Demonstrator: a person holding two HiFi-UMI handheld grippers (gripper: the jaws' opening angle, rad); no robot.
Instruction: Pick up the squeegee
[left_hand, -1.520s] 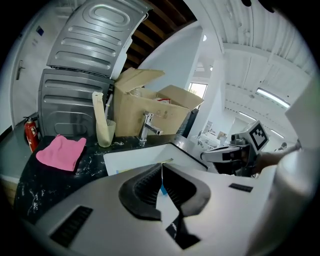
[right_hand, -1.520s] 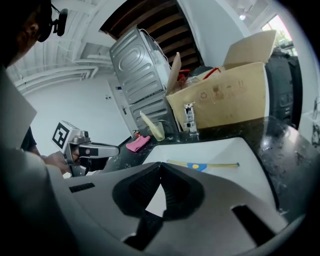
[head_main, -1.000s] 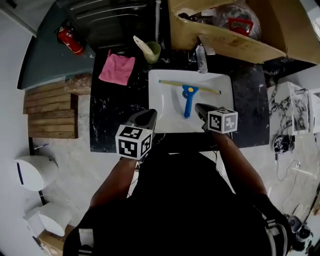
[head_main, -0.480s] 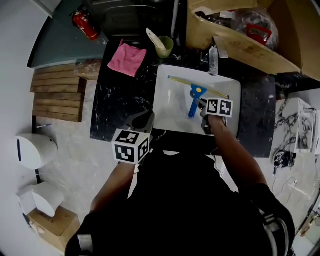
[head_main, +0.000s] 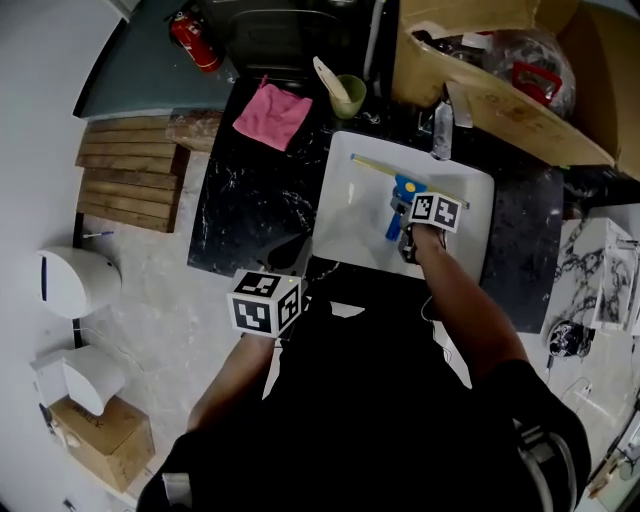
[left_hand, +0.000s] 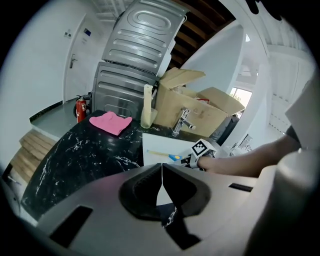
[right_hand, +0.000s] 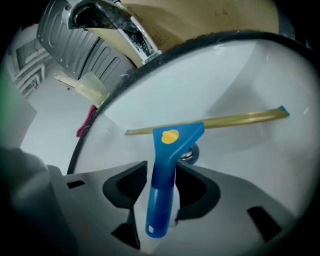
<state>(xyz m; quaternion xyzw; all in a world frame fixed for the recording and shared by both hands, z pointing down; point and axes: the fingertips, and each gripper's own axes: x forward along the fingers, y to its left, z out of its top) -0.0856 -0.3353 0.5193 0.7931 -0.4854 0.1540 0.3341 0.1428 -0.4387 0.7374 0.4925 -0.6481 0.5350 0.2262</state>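
A blue-handled squeegee (right_hand: 161, 195) with a yellow blade (right_hand: 215, 121) lies in the white sink (right_hand: 250, 75). In the head view the squeegee (head_main: 398, 189) shows in the sink's (head_main: 350, 205) middle. My right gripper (right_hand: 161, 171) is down in the basin, and its jaws have just been opening. The handle lies between them with a gap at the left pad, so they stand open. From above, the right gripper (head_main: 405, 222) covers the handle's near end. My left gripper (left_hand: 161, 167) is shut and empty, and the left gripper (head_main: 290, 255) hovers at the counter's near edge.
A black marble counter (head_main: 240, 200) surrounds the sink. On it lie a pink cloth (head_main: 268, 114) and a green cup (head_main: 348, 92) holding a spatula. A faucet (head_main: 442, 122) stands behind the sink, under an open cardboard box (head_main: 500, 80). A fire extinguisher (head_main: 194, 42) and wooden boards (head_main: 125, 185) are at left.
My right gripper has dropped into the sink and now straddles the squeegee handle. My left gripper has drawn back toward the counter's near edge.
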